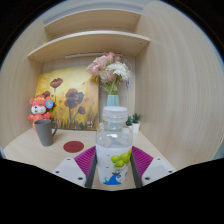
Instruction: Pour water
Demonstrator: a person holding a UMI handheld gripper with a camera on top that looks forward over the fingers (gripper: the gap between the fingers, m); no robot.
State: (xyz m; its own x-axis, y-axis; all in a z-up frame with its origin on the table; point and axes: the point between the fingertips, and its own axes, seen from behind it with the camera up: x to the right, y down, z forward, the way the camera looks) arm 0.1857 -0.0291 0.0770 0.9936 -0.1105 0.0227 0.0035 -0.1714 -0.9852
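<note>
The gripper (114, 163) holds a clear water bottle (114, 146) upright, both pink pads (86, 158) seemingly pressed against its sides. Beyond it on the wooden table (20, 152) stand a grey mug (45, 133), a red coaster (73, 146) and a vase of flowers (110, 75)

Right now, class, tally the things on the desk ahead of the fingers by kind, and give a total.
Bottles: 1, the water bottle standing between the fingers
Mugs: 1, grey mug
Toys: 1, orange plush toy
Coasters: 1, red coaster
Vases of flowers: 1, vase
Total: 5
</note>
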